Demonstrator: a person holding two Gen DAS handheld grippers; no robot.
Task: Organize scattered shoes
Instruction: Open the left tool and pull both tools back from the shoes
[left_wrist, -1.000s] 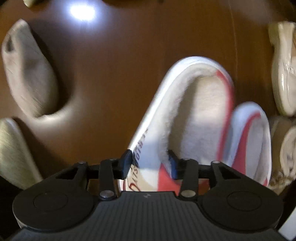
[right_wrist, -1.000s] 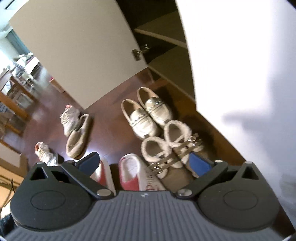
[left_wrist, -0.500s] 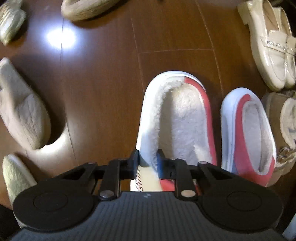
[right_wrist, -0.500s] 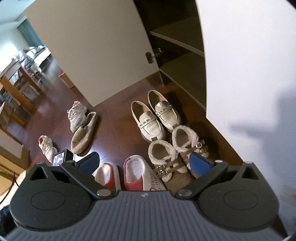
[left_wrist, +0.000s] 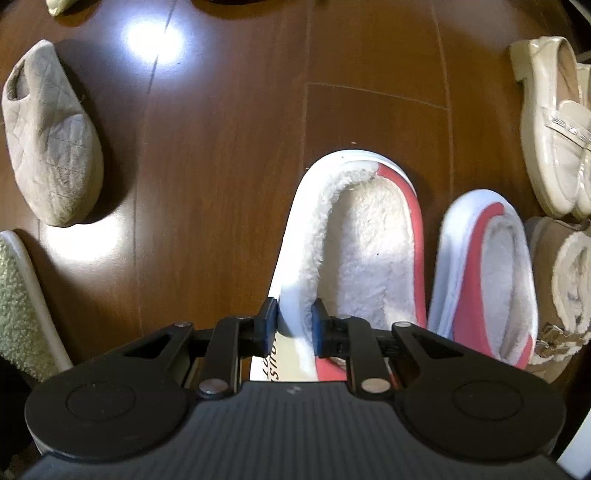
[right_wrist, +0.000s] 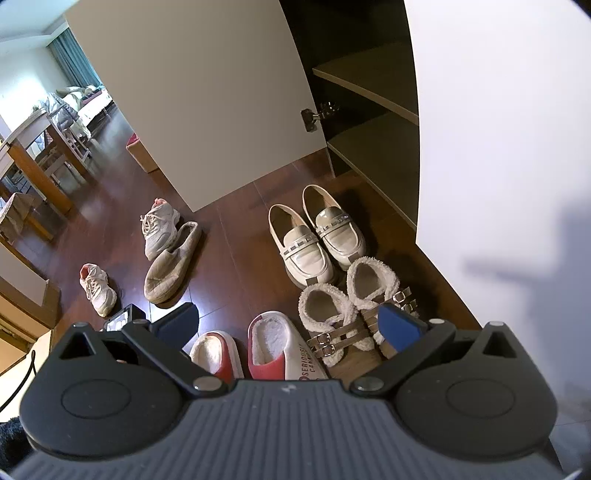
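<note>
Shoes are partly sorted: in the right wrist view a pair of cream loafers (right_wrist: 317, 240) and a pair of fleece-lined buckle slippers (right_wrist: 351, 314) already sit in neat pairs at about 1 o'clock, before the open cabinet (right_wrist: 369, 122). Just left of them, the red-and-white fleece slipper (left_wrist: 354, 251) now stands beside its mate (left_wrist: 487, 273), the two nearly touching and pointing the same way. Left gripper (left_wrist: 293, 325) is clamped on that slipper's white side wall, one pad outside and one inside the lining. Right gripper (right_wrist: 288, 325) hangs with its fingers wide apart and nothing between them. Still scattered, by my reading, are two white sneakers (right_wrist: 159, 229) and a tan slipper (right_wrist: 171, 266) around 10 o'clock, plus a quilted beige slipper (left_wrist: 48, 136) and a green fleecy shoe (left_wrist: 22, 306) at 9 o'clock in the left wrist view. Compared with a second ago, the left jaws have closed from loosely straddling the wall to pinching it, and the slipper, then tilted and blurred against its mate, now lies straight and parallel on the wooden floor (left_wrist: 229, 147).
</note>
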